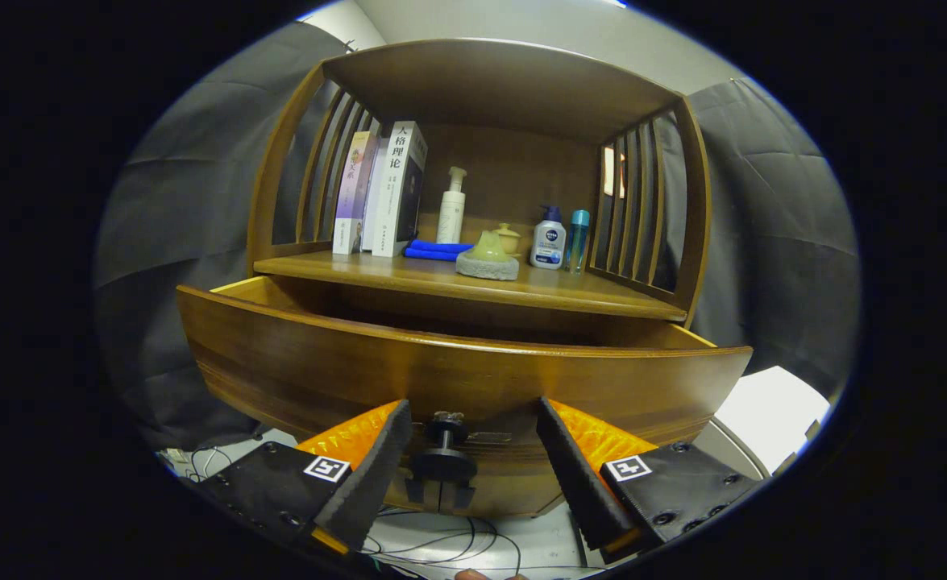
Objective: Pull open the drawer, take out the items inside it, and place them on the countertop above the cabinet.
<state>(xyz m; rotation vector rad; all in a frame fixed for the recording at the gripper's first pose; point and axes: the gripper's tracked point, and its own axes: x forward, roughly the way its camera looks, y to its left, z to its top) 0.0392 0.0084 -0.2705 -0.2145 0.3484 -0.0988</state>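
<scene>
Your tongs stand open astride the small dark round knob of the brown wooden drawer, which sits pulled out under the cabinet's desk; contents hidden, so next lift over the front and look in.

Warm brown wood grain on drawer and surface. Black knob between parted tongs. Folded cloth vivid blue; pump bottle white; slim bottle teal; stone dish grey under pale green; books white and lilac.
</scene>
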